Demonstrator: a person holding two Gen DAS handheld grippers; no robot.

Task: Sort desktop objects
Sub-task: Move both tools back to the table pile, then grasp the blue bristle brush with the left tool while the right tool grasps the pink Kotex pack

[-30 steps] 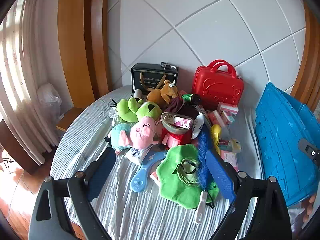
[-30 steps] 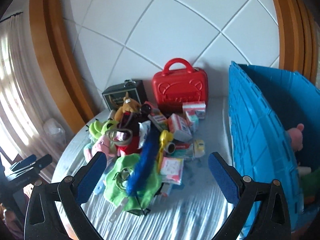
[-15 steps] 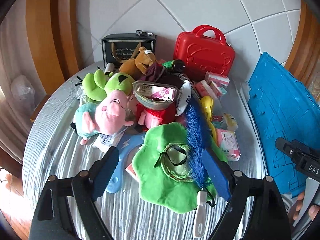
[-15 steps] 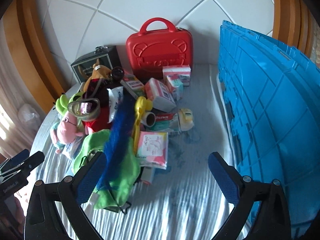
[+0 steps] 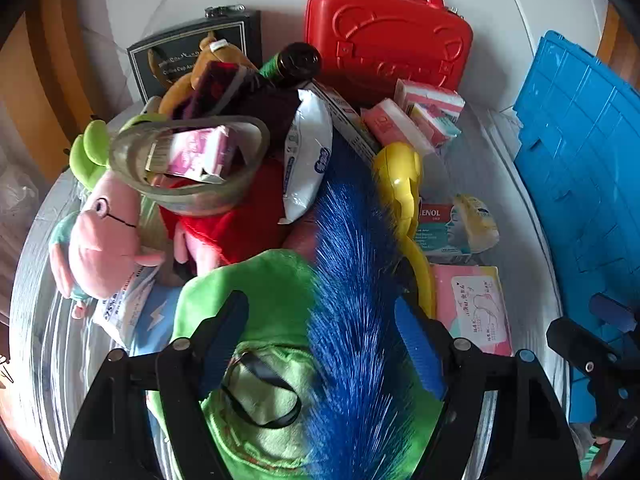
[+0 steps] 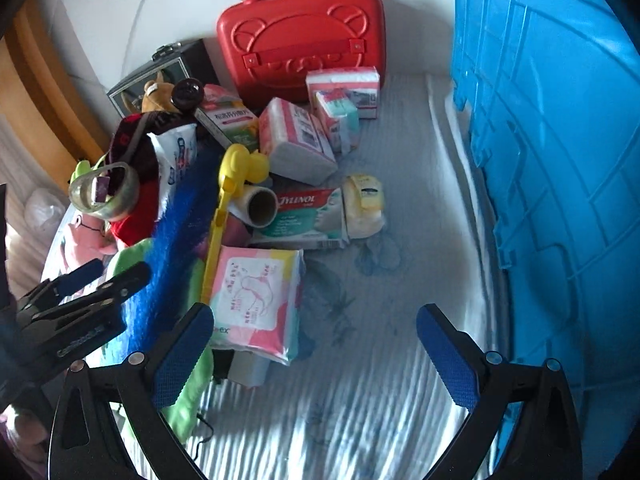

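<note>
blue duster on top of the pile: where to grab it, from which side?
Probably from above, across the bristle head of the blue duster, which lies long and narrow on the green plush and is the highest exposed part. The left gripper already straddles it, jaws closing but not yet pressing. Its handle end is hidden.

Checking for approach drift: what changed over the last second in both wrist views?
Both tools came down and in toward the pile. The left tool now straddles the fluffy blue duster lying on the green plush cloth; its jaws are closing, pads not yet pressing on it. The right tool is open over bare striped tablecloth, holding nothing. Pile, red plastic case and blue crate unmoved.
</note>
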